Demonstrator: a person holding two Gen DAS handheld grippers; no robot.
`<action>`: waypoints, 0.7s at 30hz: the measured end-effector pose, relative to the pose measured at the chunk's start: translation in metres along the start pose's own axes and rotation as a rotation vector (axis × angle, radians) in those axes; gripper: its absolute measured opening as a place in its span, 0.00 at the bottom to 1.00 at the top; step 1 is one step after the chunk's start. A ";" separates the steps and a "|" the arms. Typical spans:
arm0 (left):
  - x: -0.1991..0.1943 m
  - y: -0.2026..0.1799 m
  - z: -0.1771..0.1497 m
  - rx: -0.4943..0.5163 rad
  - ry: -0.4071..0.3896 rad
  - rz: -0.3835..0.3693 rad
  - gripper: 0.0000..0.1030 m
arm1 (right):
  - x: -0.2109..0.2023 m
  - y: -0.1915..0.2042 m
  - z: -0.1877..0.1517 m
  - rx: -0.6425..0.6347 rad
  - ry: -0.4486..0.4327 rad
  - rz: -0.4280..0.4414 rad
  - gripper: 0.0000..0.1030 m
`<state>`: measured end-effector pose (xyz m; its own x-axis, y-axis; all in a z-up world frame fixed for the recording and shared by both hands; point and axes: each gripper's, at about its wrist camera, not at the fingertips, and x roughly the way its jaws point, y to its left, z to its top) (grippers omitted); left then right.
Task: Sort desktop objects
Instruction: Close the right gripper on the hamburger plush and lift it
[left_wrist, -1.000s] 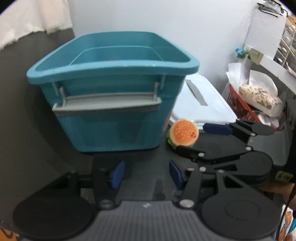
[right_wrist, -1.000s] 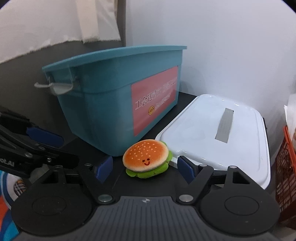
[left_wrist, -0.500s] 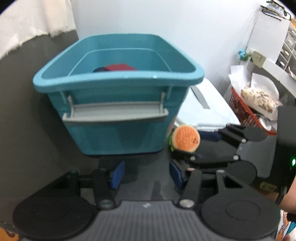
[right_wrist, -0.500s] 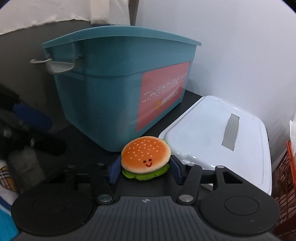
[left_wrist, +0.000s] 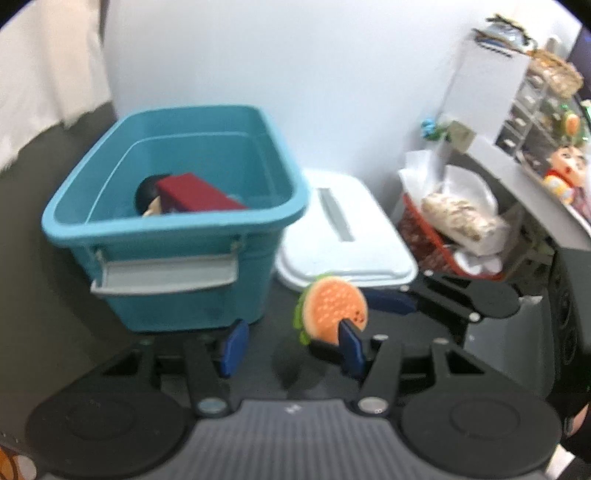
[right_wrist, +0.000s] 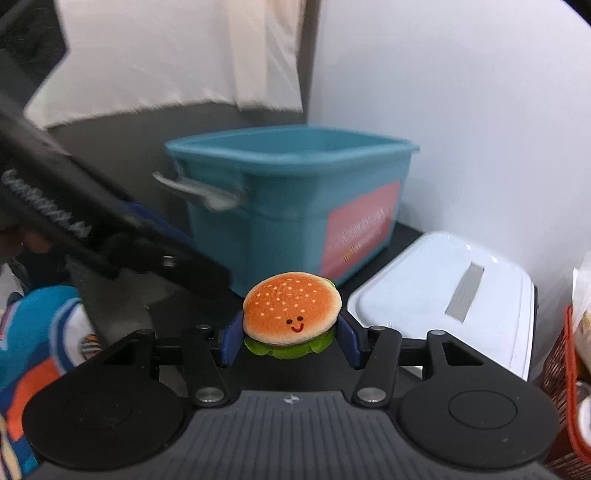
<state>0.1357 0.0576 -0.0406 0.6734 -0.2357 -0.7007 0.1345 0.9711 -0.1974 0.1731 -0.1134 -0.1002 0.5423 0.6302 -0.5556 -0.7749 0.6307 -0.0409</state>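
One second ago the burger (right_wrist: 291, 314) sat on the desk; now the right gripper (right_wrist: 290, 338) has clamped it and lifted it clear, beside the bin (left_wrist: 173, 221). Left gripper (left_wrist: 291, 349) hangs open, empty. Next, I'd guess, comes the drop into the bin.

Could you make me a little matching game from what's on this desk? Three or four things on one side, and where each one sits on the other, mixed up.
Things:
1. burger toy
2. red box
3. white lid
4. grey handle

Places:
A. flat on the desk beside the bin
B. hanging on the bin's outer wall
C. between the right gripper fingers
D. inside the teal bin

Pairs: 1-C, 2-D, 3-A, 4-B
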 end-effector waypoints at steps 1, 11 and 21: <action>-0.003 -0.003 0.001 0.007 -0.009 -0.005 0.55 | -0.005 0.001 0.002 0.001 -0.009 0.006 0.56; -0.022 -0.019 0.007 0.010 -0.034 -0.041 0.56 | -0.056 0.013 0.019 0.018 -0.140 0.057 0.56; -0.040 -0.029 0.014 0.001 -0.049 -0.075 0.56 | -0.090 0.011 0.020 0.027 -0.254 0.073 0.56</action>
<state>0.1153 0.0398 0.0027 0.6958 -0.3059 -0.6498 0.1867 0.9507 -0.2476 0.1225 -0.1546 -0.0335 0.5522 0.7657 -0.3299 -0.8077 0.5894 0.0159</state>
